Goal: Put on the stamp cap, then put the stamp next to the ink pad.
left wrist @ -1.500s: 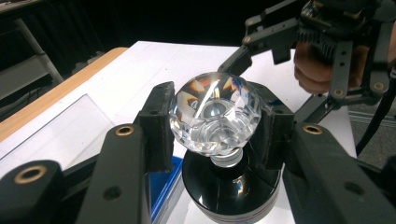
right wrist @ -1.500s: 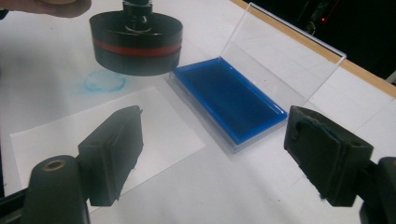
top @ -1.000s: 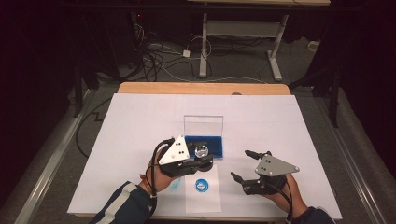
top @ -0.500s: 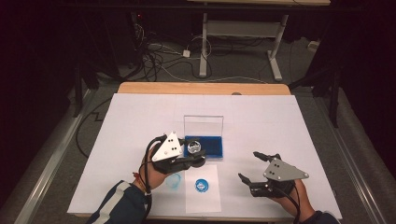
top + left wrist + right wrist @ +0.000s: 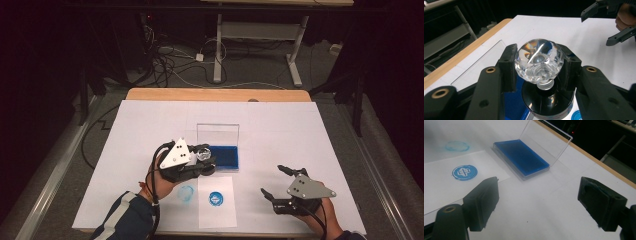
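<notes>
My left gripper (image 5: 204, 163) is shut on a stamp (image 5: 203, 155) with a clear faceted knob (image 5: 538, 61) and a round black base (image 5: 548, 100). The pads (image 5: 507, 66) clamp the knob from both sides. The stamp stands upright at the left end of the blue ink pad (image 5: 225, 156); I cannot tell whether its base touches the pad. My right gripper (image 5: 272, 180) stays open and holds nothing, low over the table's front right, apart from the pad (image 5: 521, 156). It also appears in the left gripper view (image 5: 596, 30).
The pad's clear lid (image 5: 217, 134) stands open behind it. A white sheet (image 5: 216, 215) in front of the pad carries a round blue print (image 5: 217, 198). A faint blue ring (image 5: 186, 192) marks the white table cover to its left.
My left hand has edged slightly left with the stamp. The right hand has drifted a little right and toward the front edge, still open.
</notes>
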